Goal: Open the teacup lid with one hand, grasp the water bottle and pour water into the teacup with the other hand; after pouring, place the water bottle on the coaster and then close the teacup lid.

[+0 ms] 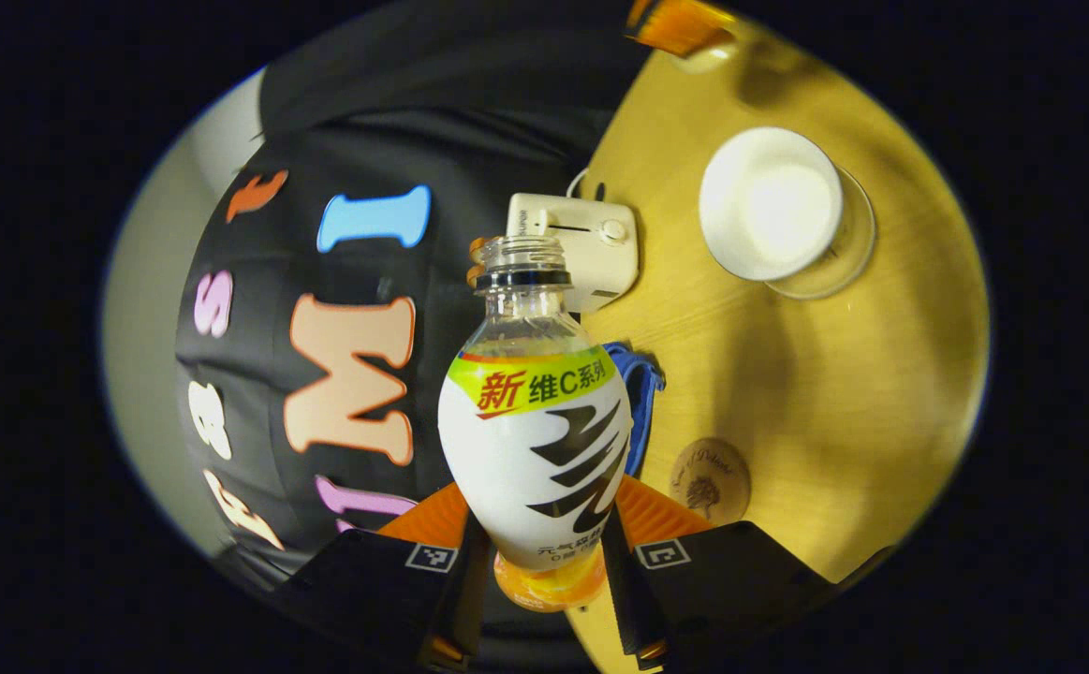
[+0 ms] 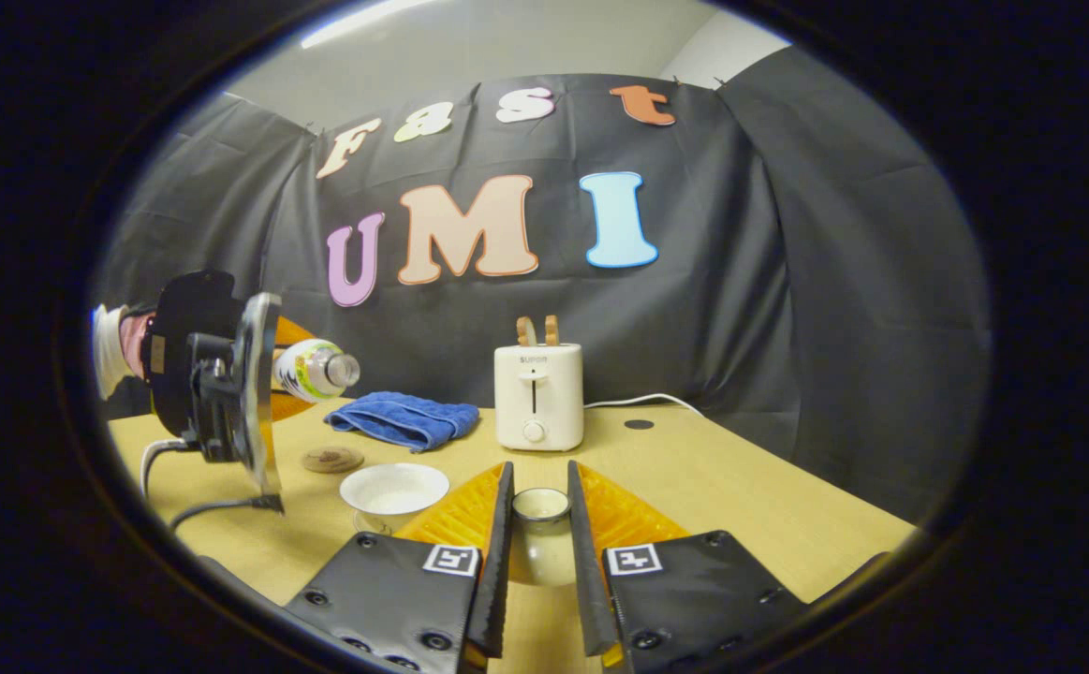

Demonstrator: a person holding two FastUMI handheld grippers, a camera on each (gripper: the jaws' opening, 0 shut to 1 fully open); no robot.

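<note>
My left gripper (image 1: 541, 548) is shut on the lower body of a clear, uncapped water bottle (image 1: 535, 421) with a white and yellow label. From the right gripper view, that bottle (image 2: 315, 370) lies nearly level in the air, its mouth toward the open white teacup (image 2: 394, 489) and above and left of it. No water stream shows. The teacup (image 1: 769, 201) stands on a glass saucer (image 1: 848, 257). My right gripper (image 2: 540, 491) is shut on the white teacup lid (image 2: 541, 534), held right of the cup. A round brown coaster (image 2: 331, 459) lies bare on the table.
On the wooden table (image 2: 750, 496), a white toaster (image 2: 538, 393) with bread stands at the back, its cord running right. A folded blue towel (image 2: 404, 417) lies left of it, behind the coaster (image 1: 710, 479). Cables hang from the left gripper's body (image 2: 216, 374).
</note>
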